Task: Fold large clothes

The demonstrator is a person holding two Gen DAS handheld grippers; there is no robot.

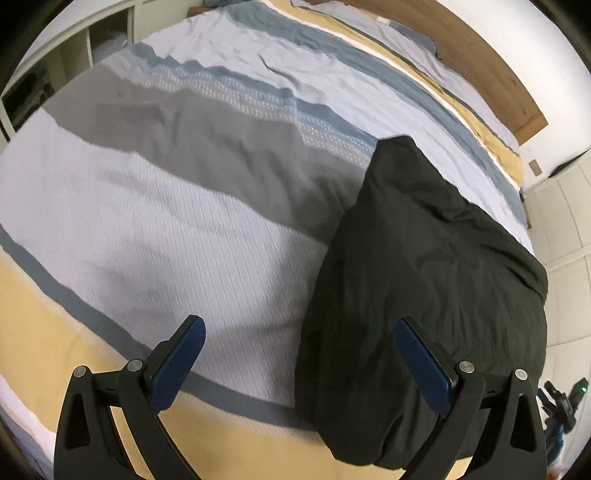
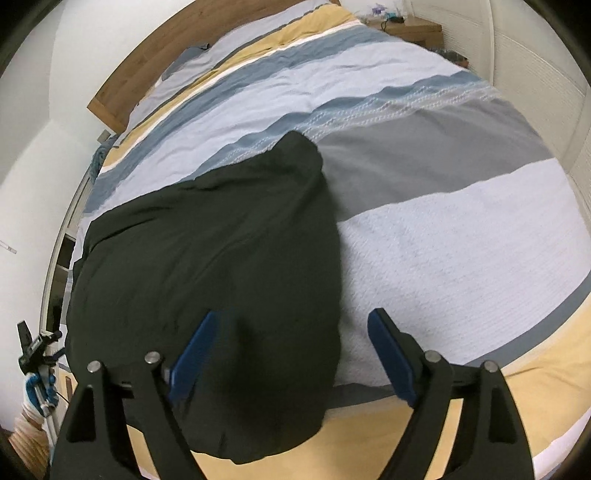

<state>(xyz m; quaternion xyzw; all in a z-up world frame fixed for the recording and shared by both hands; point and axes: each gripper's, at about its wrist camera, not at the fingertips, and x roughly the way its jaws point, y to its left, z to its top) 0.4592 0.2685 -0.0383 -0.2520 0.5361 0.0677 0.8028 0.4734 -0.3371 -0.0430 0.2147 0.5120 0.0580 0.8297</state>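
striped bed (image 1: 147,221) mostly bare; dark garment (image 2: 207,251) at edge; both fingers wide, empty.

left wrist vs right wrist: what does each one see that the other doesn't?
Left wrist only: open white shelving at upper left, and the left gripper, fingers open, nothing between them.

Right wrist only: a wooden nightstand with small items past the bed's far corner, and the right gripper, fingers open over the garment's near end, not pinching it.

Both: the dark garment lying folded on the striped bedspread, the wooden headboard, and a tripod-like rig on the floor.
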